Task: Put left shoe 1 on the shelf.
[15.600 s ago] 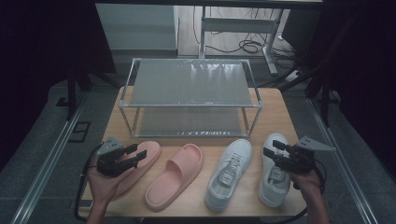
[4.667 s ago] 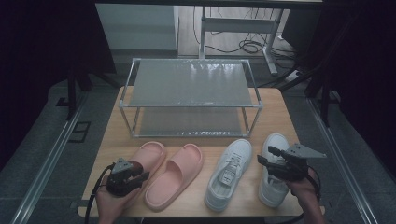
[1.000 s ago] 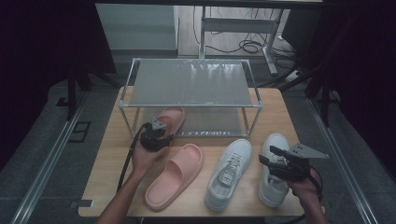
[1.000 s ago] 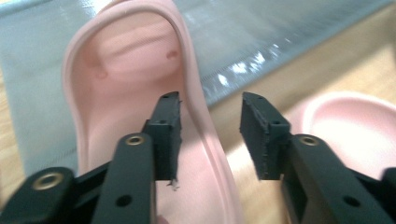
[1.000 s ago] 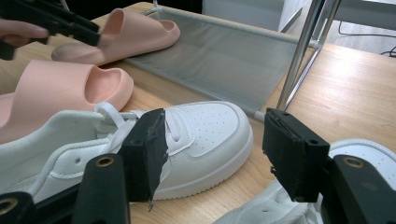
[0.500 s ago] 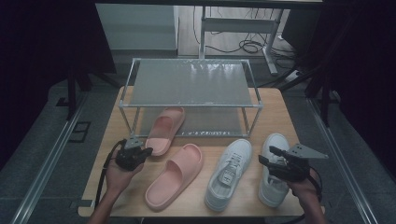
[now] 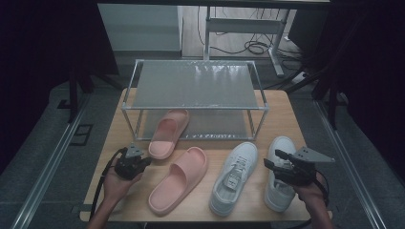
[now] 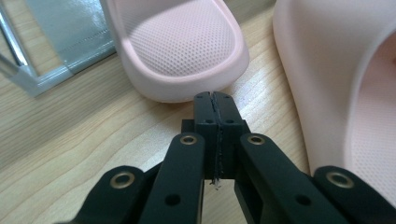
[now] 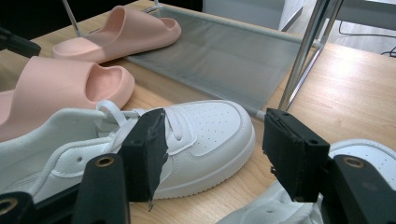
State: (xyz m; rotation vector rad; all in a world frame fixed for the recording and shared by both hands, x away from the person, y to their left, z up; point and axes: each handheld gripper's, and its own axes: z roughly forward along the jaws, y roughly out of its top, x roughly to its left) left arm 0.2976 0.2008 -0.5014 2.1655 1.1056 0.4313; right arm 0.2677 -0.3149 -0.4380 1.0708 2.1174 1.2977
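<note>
Pink foam slipper, dimpled footbed, rounded heel just beyond left tool.

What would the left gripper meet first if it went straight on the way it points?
Most likely the heel of the pink slipper lying half in the rack; the shut left gripper points at it, almost touching.

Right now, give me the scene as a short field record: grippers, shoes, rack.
left gripper: jaws shut, nothing between them, tips just short of the heel of the far slipper
right gripper: jaws open, empty, above the right sneaker
far slipper: pink, toe end on the lower shelf of the rack, heel end on the table
near slipper: pink, flat on the table
left sneaker: white, on the table
right sneaker: white, partly under the right gripper
rack: two shelves, top shelf bare
</note>
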